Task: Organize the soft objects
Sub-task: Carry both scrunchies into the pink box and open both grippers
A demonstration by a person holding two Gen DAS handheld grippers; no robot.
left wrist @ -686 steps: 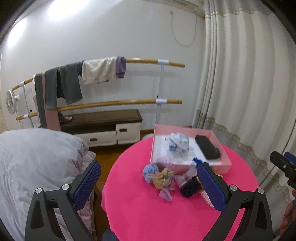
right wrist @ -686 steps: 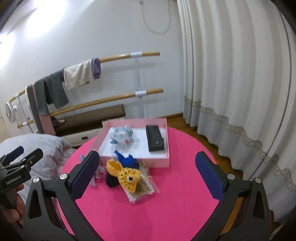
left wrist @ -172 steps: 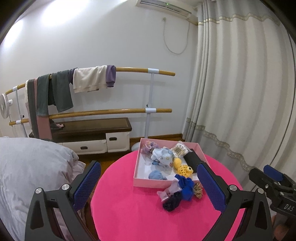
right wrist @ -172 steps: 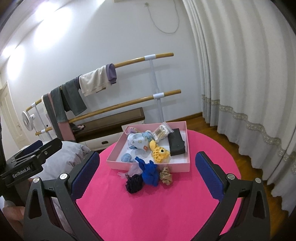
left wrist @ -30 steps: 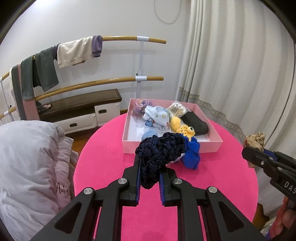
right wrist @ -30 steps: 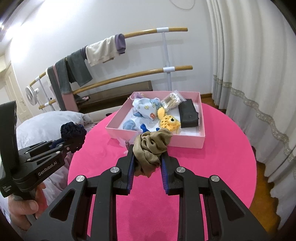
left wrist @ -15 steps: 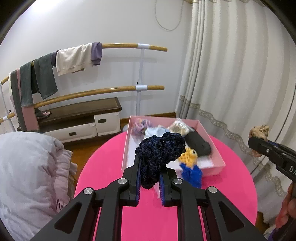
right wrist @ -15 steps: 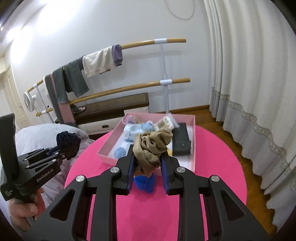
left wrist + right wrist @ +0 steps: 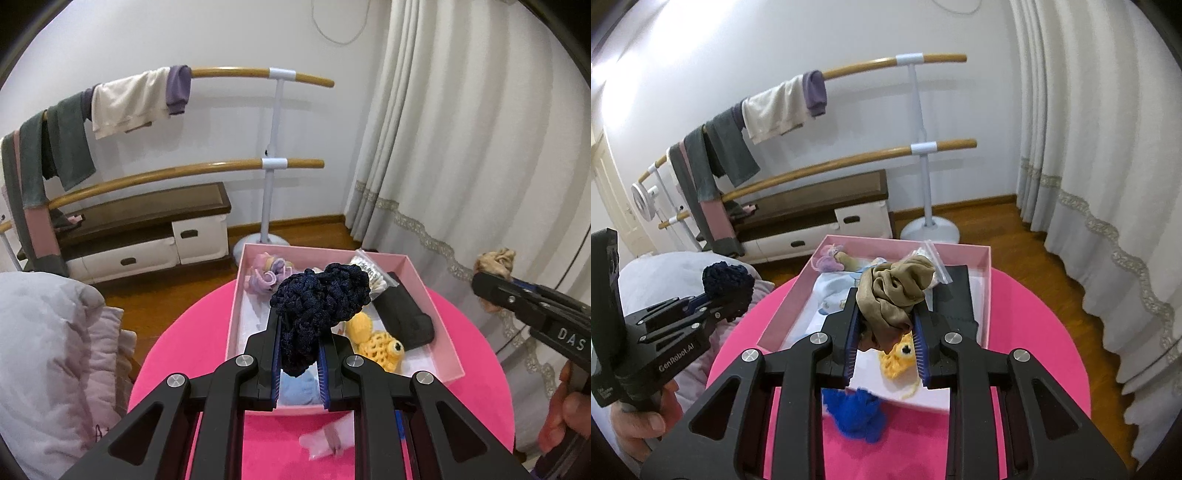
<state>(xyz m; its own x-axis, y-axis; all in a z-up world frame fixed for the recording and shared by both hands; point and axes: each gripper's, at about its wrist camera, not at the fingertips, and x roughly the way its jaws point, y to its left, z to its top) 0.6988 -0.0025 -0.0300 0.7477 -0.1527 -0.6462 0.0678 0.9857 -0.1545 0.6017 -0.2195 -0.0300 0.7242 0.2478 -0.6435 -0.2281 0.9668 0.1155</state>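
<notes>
My left gripper (image 9: 298, 360) is shut on a dark navy knitted scrunchie (image 9: 319, 302), held over the near end of the pink box (image 9: 421, 282). My right gripper (image 9: 886, 345) is shut on a tan fabric scrunchie (image 9: 894, 288), also above the box (image 9: 987, 295). Inside the box lie a yellow crochet fish (image 9: 376, 345), a black pouch (image 9: 404, 314), a lilac scrunchie (image 9: 264, 277), a light blue piece (image 9: 297, 387) and a clear bag (image 9: 373, 275). A blue knitted item (image 9: 857, 410) rests on the pink table in front of the box. A clear wrapper (image 9: 327, 439) lies near it.
The round pink table (image 9: 177, 354) stands between a grey duvet (image 9: 48, 354) at left and white curtains (image 9: 461, 166) at right. A wooden rail rack (image 9: 229, 166) with hung clothes and a low bench (image 9: 147, 225) stand behind. A hand (image 9: 639, 424) holds the left tool.
Both grippers have moved forward with their scrunchies, from in front of the box to above it. The blue knitted item now sits below and behind my fingertips.
</notes>
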